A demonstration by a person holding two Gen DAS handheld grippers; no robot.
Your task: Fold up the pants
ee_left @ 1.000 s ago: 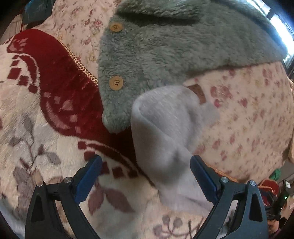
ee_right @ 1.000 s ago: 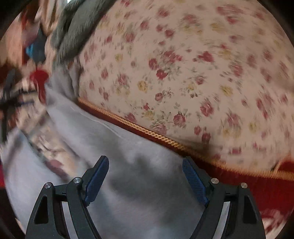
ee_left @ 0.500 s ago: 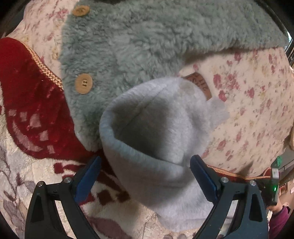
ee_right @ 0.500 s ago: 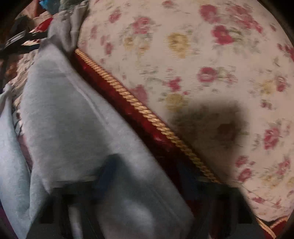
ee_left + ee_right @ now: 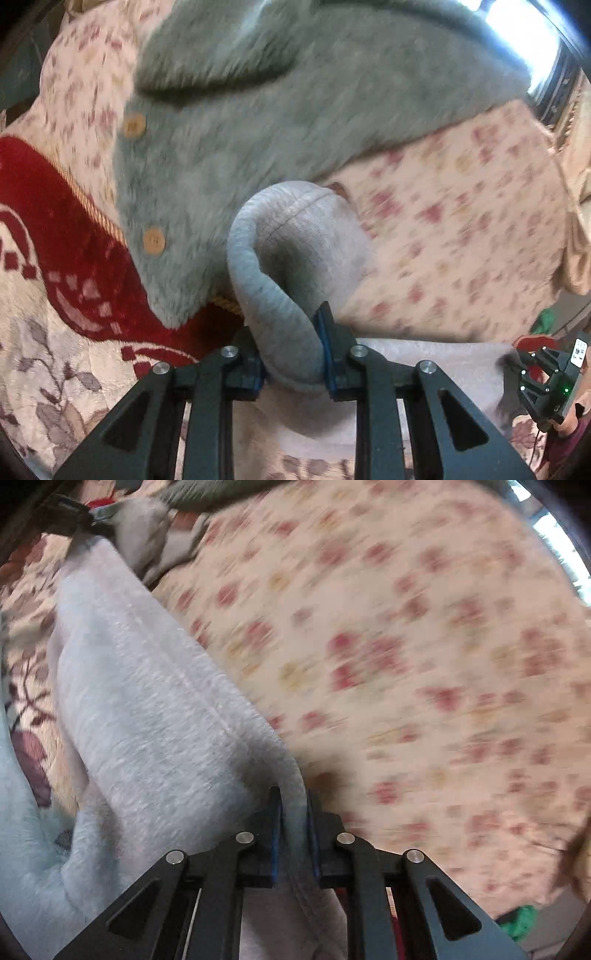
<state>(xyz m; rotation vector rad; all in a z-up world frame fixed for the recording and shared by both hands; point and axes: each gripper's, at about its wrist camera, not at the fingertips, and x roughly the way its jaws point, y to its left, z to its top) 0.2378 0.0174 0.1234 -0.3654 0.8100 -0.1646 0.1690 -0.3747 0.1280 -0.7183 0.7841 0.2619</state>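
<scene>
The light grey fleece pants (image 5: 295, 258) lie over a patterned blanket and a floral cushion. My left gripper (image 5: 291, 350) is shut on a thick rolled edge of the pants, which curls up in front of it. My right gripper (image 5: 293, 819) is shut on another edge of the pants (image 5: 147, 701), which stretch away to the upper left. The right gripper also shows in the left wrist view (image 5: 543, 380) at the far right, at the other end of the cloth.
A grey-green fuzzy jacket (image 5: 295, 110) with wooden buttons lies just behind the pants. A floral cushion (image 5: 406, 646) fills the right side. A red and cream patterned blanket (image 5: 55, 258) lies at left. A pale blue cloth (image 5: 22, 849) is at lower left.
Both grippers were open one second ago and have closed on edges of the pants. The views are blurred by motion.
</scene>
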